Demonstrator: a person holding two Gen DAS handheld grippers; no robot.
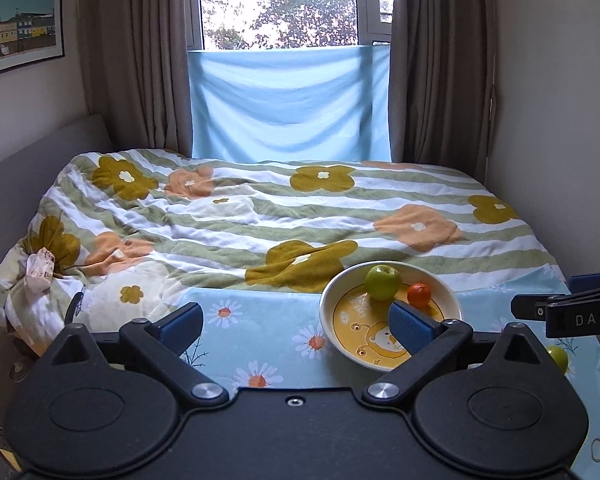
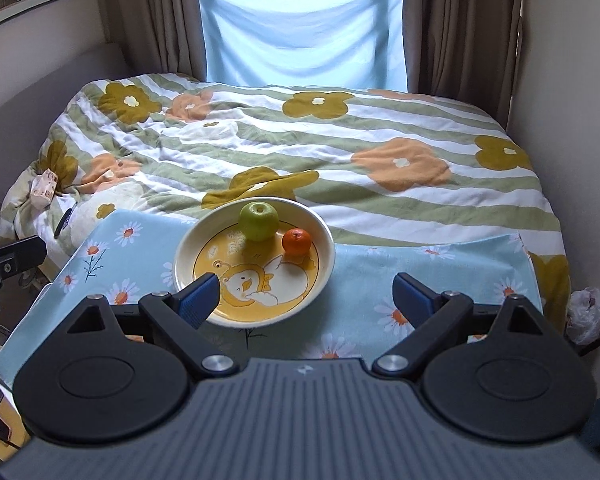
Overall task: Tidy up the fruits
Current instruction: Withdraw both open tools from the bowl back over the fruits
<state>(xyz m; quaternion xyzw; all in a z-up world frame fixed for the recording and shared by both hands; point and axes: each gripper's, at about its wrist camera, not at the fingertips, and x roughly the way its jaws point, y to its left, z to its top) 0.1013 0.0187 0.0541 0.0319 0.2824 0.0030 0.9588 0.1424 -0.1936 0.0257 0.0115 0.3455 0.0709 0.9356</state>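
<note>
Both grippers, left gripper (image 1: pixel 296 326) and right gripper (image 2: pixel 306 294), gape wide and empty, angled down over a cartoon-printed plate (image 2: pixel 188 256) holding a green apple (image 2: pixel 259 221) and small orange (image 2: pixel 297 241).

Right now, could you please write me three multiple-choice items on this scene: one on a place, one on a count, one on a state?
1. Where is the green apple?
A. on the striped quilt
B. in the bowl
C. on the windowsill

2. How many fruits lie in the bowl?
A. two
B. four
C. none

3. How does the right gripper stand?
A. shut on the bowl rim
B. shut on an orange
C. open and empty

Answers: 1 B, the apple sits on the bowl's far side beside the small orange. 2 A, only the apple and the orange are inside. 3 C, its blue pads are wide apart with nothing between them.
</note>
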